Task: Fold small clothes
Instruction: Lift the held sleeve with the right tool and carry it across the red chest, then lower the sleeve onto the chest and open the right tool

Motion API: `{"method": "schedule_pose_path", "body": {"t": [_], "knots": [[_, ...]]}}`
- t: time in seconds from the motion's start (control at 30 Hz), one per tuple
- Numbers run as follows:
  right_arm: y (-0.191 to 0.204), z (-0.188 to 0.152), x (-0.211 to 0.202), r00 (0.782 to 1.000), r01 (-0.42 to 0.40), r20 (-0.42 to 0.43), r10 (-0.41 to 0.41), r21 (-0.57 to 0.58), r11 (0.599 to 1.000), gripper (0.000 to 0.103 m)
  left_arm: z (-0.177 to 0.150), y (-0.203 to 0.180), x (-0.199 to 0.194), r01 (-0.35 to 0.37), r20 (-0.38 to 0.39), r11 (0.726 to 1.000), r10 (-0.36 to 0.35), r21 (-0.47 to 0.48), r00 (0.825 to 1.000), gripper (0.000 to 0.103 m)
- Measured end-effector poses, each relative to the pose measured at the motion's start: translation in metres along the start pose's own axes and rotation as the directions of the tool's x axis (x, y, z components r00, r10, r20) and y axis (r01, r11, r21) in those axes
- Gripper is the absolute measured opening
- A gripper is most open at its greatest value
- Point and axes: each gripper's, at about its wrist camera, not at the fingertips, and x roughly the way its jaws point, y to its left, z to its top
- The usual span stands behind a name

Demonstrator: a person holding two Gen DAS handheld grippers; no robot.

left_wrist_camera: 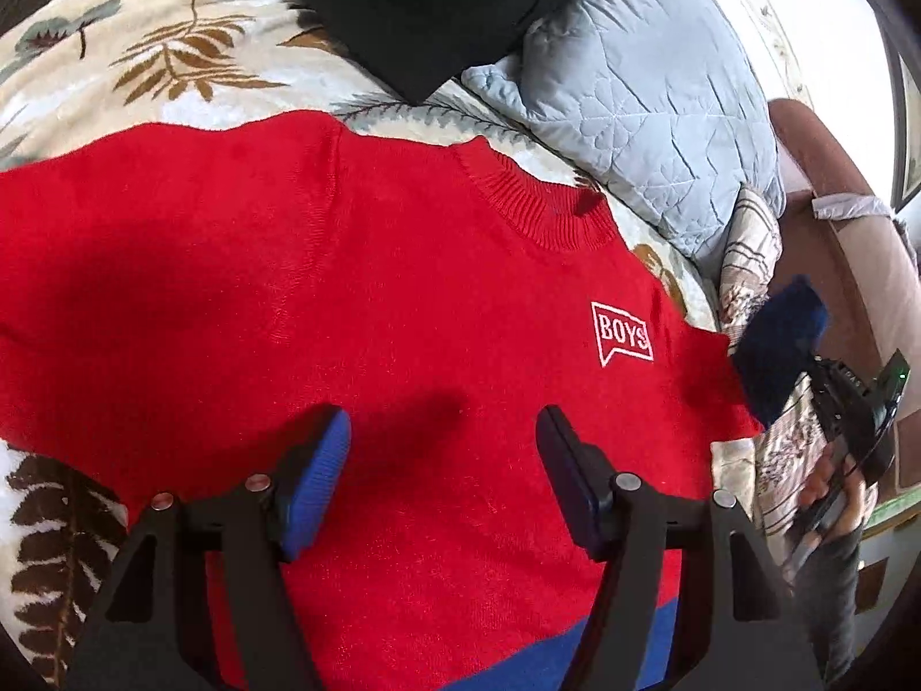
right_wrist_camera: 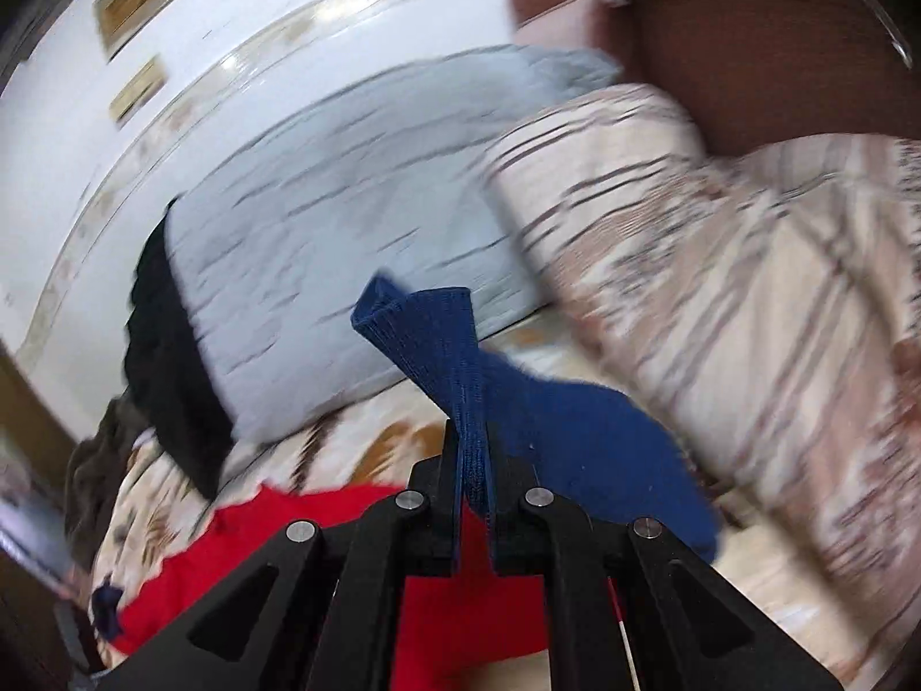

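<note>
Beneath the open left tongs (left_wrist_camera: 443,449) lies the red sweater (left_wrist_camera: 345,265).

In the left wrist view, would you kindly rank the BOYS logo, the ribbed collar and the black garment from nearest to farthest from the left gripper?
1. BOYS logo: on the red sweater's chest, up and right of the left gripper.
2. Ribbed collar: farther up the sweater.
3. Black garment: at the top, beyond the sweater on the bedspread.

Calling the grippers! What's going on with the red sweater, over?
Left gripper open above red sweater, holding nothing. Right gripper shut on blue cuff, sleeve lifted. Black garment beyond collar, clear of sweater.
</note>
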Motion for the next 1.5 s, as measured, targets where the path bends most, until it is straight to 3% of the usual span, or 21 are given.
{"method": "schedule_pose_path", "body": {"t": [0.2, 0.4, 0.7, 0.73, 0.8, 0.87, 0.93, 1.0, 1.07, 1.13, 1.2, 1.23, 1.27, 1.37, 1.5], "knots": [[0.07, -0.036, 0.023, 0.991, -0.089, -0.103, 0.08, -0.087, 0.992, 0.005, 0.004, 0.008, -0.006, 0.032, -0.006, 0.999, -0.032, -0.032, 0.999, 0.066], [0.141, -0.084, 0.046, 0.965, -0.178, -0.223, 0.14, -0.164, 0.97, 0.005, 0.01, 0.017, -0.012, 0.08, -0.014, 0.993, -0.082, -0.085, 0.997, 0.066], [0.239, -0.166, 0.062, 0.894, -0.333, -0.395, 0.214, -0.265, 0.905, 0.007, 0.017, 0.031, -0.028, 0.147, 0.027, 0.98, -0.144, -0.132, 0.989, 0.066], [0.245, -0.177, 0.066, 0.879, -0.343, -0.431, 0.205, -0.272, 0.899, 0.014, 0.017, 0.031, -0.028, 0.154, 0.024, 0.979, -0.152, -0.136, 0.988, 0.066], [0.249, -0.195, 0.07, 0.839, -0.354, -0.516, 0.173, -0.275, 0.894, 0.017, 0.017, 0.032, -0.025, 0.166, 0.015, 0.976, -0.166, -0.14, 0.986, 0.066], [0.244, -0.198, 0.063, 0.817, -0.374, -0.546, 0.183, -0.262, 0.89, 0.017, 0.017, 0.031, -0.021, 0.182, 0.002, 0.973, -0.184, -0.145, 0.983, 0.066], [0.23, -0.19, 0.046, 0.815, -0.393, -0.538, 0.217, -0.235, 0.889, 0.019, 0.016, 0.028, -0.015, 0.193, -0.015, 0.97, -0.197, -0.148, 0.98, 0.066], [0.208, -0.172, 0.031, 0.828, -0.384, -0.505, 0.243, -0.194, 0.903, 0.028, 0.014, 0.024, -0.007, 0.202, -0.033, 0.968, -0.209, -0.152, 0.977, 0.066], [0.169, -0.147, 0.017, 0.855, -0.341, -0.452, 0.256, -0.117, 0.933, 0.037, 0.012, 0.02, 0.002, 0.219, -0.05, 0.962, -0.229, -0.161, 0.972, 0.066], [0.128, -0.127, 0.01, 0.882, -0.285, -0.399, 0.252, -0.024, 0.958, 0.038, 0.01, 0.017, 0.011, 0.234, -0.041, 0.956, -0.245, -0.177, 0.969, 0.066], [0.088, -0.111, 0.005, 0.909, -0.219, -0.35, 0.225, 0.058, 0.974, 0.038, 0.009, 0.012, 0.012, 0.228, 0.003, 0.959, -0.231, -0.171, 0.973, 0.051], [0.063, -0.105, 0.002, 0.924, -0.176, -0.323, 0.204, 0.113, 0.978, 0.038, 0.009, 0.01, 0.012, 0.221, 0.021, 0.963, -0.22, -0.157, 0.975, 0.015], [0.043, -0.102, 0.0, 0.933, -0.145, -0.305, 0.19, 0.165, 0.976, 0.038, 0.01, 0.006, 0.012, 0.208, 0.026, 0.969, -0.206, -0.136, 0.978, 0.003], [-0.01, -0.102, -0.003, 0.942, -0.097, -0.273, 0.194, 0.33, 0.939, 0.038, 0.014, 0.006, -0.001, 0.186, 0.09, 0.975, -0.175, -0.125, 0.98, 0.002], [-0.03, -0.118, 0.014, 0.918, -0.095, -0.309, 0.248, 0.436, 0.895, 0.039, 0.017, 0.003, -0.004, 0.167, 0.098, 0.981, -0.158, -0.096, 0.983, 0.003]]}}
